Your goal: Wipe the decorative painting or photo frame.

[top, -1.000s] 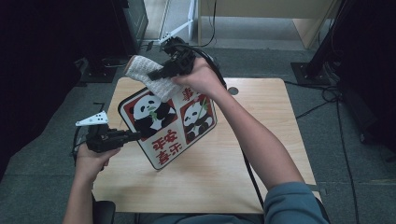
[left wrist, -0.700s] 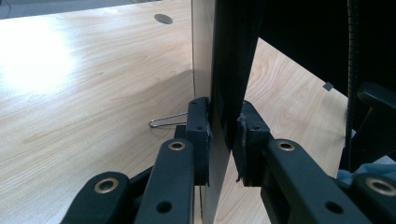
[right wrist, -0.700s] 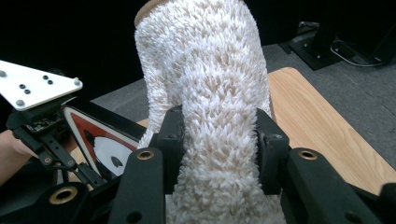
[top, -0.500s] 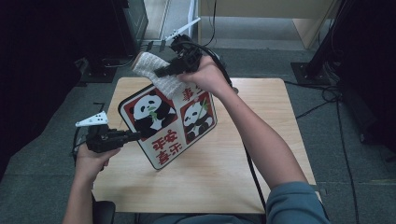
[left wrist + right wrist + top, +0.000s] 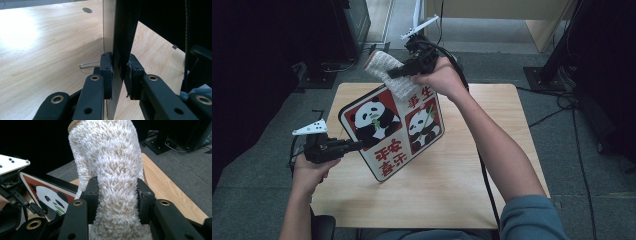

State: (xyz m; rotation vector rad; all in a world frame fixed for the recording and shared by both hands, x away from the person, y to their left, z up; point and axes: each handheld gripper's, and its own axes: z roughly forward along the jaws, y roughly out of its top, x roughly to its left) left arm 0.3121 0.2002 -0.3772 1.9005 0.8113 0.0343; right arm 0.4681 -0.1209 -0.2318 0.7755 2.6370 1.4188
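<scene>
Item: panda sign (image 5: 392, 132), square board with rounded corners, glossy face printed in red, black and white with two pandas and red characters, plain back. We find it tilted above the wooden table (image 5: 452, 185), in much the same place as in the earlier frames.

Item: left gripper (image 5: 357, 145), black, with a white three-cornered plate. We note its jaws clamped on the sign's left edge; in the left gripper view (image 5: 120, 71) the pads press both faces of the thin board. We see no shift in this hand since the earlier frames.

Item: cloth (image 5: 389, 75), off-white, shaggy, thick pile, bunched into a soft roll. We record it pinched in the right gripper (image 5: 394, 74), whose jaws squeeze its middle in the right gripper view (image 5: 117, 195). Change noted: a second ago the cloth lay over the sign's upper left panel; it now sits at the sign's top edge, shifted toward the table's far side.

Item: table, pale wood grain, smooth, with a round hole (image 5: 87, 10) near the far edge and a wire clip (image 5: 88, 65) lying on it.
</scene>
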